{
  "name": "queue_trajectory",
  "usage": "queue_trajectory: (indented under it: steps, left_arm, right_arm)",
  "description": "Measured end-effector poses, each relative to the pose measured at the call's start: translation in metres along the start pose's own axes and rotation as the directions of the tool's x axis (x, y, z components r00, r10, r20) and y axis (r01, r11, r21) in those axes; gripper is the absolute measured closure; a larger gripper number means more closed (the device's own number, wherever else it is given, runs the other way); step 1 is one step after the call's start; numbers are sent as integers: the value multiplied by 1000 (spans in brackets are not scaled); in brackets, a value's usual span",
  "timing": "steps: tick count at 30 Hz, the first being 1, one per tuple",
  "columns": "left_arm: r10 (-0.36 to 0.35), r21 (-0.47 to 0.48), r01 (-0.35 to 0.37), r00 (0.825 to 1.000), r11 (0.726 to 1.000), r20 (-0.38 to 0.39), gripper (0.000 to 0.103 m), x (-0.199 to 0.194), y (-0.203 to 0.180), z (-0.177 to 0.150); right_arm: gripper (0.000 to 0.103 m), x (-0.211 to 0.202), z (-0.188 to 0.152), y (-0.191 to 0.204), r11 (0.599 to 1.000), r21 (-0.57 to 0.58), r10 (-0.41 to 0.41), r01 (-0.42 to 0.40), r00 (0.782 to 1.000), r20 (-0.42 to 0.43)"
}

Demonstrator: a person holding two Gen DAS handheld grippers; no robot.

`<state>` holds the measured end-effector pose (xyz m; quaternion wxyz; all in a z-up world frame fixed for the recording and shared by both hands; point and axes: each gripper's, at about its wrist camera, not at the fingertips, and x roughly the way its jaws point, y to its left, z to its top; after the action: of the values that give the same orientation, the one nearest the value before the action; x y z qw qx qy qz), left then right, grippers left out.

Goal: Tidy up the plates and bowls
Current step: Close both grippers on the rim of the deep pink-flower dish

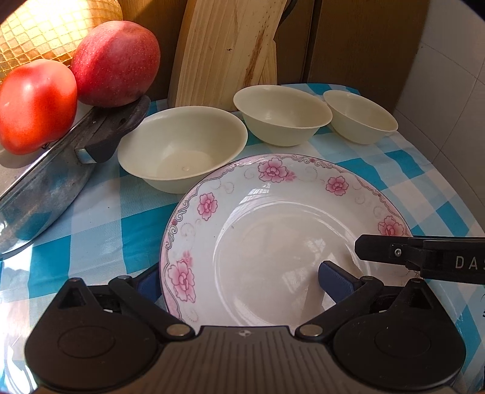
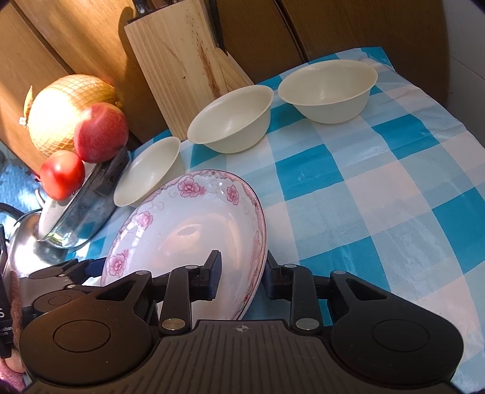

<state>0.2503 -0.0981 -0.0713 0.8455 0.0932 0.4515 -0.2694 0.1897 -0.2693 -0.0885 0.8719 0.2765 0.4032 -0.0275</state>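
A white plate with pink flowers (image 1: 272, 230) lies on the blue checked cloth, nearest to me. My left gripper (image 1: 241, 282) is open and wide; one pad is outside the plate's left rim and the other rests inside its well. My right gripper (image 2: 242, 277) is shut on the plate (image 2: 188, 230) at its right rim, one finger inside and one outside. A right finger (image 1: 394, 251) reaches over the plate from the right. Behind the plate stand three cream bowls: left (image 1: 182, 145), middle (image 1: 282, 112) and right (image 1: 360, 115), all upright and apart.
A cleaver (image 1: 45, 188) lies left of the plate, with a tomato (image 1: 36, 103), a red apple (image 1: 115, 60) and a netted melon (image 1: 45, 27) behind it. A wooden cutting board (image 1: 224, 48) leans on the back wall. Bare checked cloth (image 2: 379, 188) stretches to the right.
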Motion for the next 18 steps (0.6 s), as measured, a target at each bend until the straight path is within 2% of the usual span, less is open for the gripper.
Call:
queue_trajectory:
  steps: [7, 13, 18]
  left_arm:
    - [4, 2, -4, 1000, 1000, 7, 3, 0, -3, 1]
    - [16, -28, -17, 1000, 999, -7, 12, -8, 4, -1]
    - [36, -47, -37, 999, 998, -9, 14, -14, 9, -7]
  right_arm:
    - [67, 0, -1, 1, 1000, 3, 4, -4, 1000, 11]
    - [67, -2, -4, 5, 1000, -13, 9, -9, 1000, -3]
    - [67, -4, -11, 12, 999, -45, 13, -14, 1000, -9]
